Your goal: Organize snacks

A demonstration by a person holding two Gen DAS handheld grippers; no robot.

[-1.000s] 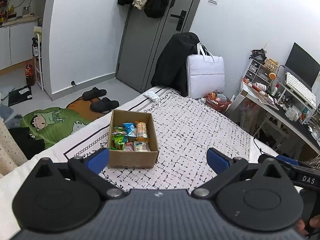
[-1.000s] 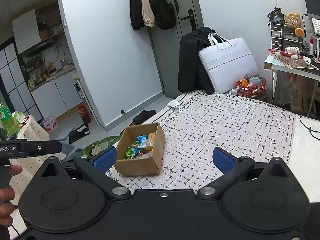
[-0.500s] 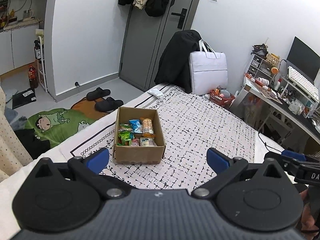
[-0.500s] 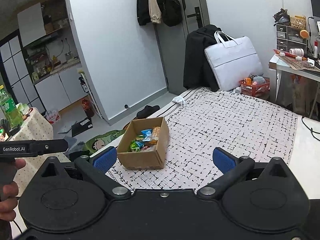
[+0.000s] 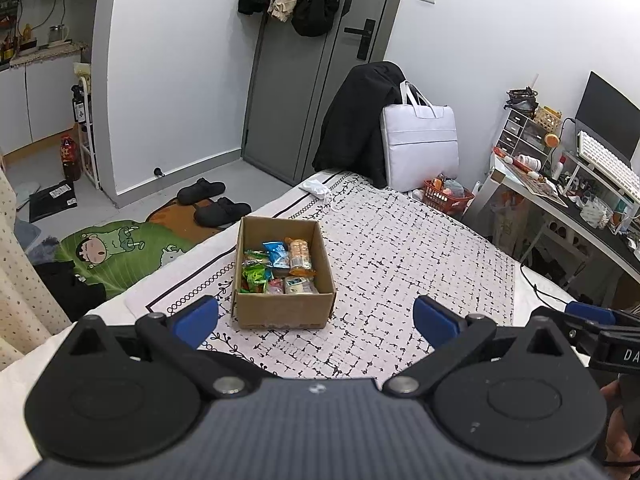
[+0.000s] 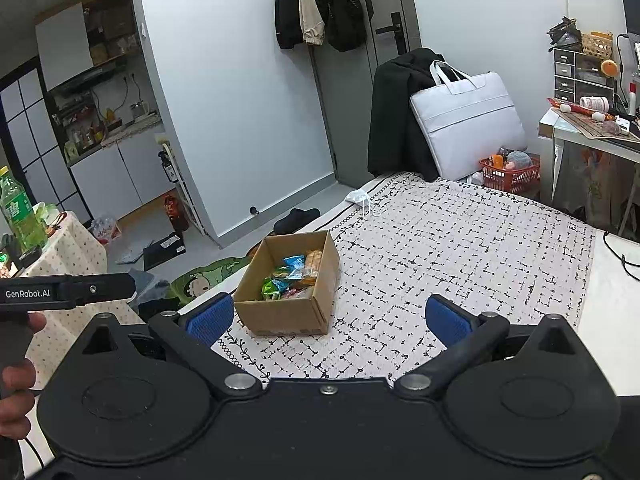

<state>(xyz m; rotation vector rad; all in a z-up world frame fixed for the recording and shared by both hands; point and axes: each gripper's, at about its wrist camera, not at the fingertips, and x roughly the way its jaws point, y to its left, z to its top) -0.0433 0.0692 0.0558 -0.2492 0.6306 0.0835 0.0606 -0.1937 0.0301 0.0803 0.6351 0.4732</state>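
**Hanging back from the snack box**

While both claws are hanging spread and empty above the near edge of the bed, nothing is being gripped. The left gripper (image 5: 316,316) and right gripper (image 6: 330,316) are facing the cardboard box (image 5: 284,312), which is sitting on the patterned cloth (image 5: 420,260) holding bright snack packets (image 5: 276,268) jumbled loosely. Next, I'd guess, one claw is needing to reach in.

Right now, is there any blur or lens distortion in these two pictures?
Left wrist view: sharp, snacks in the cardboard box readable, but the fisheye bows the door. Right wrist view: also sharp, wall edge curved, corners dark.
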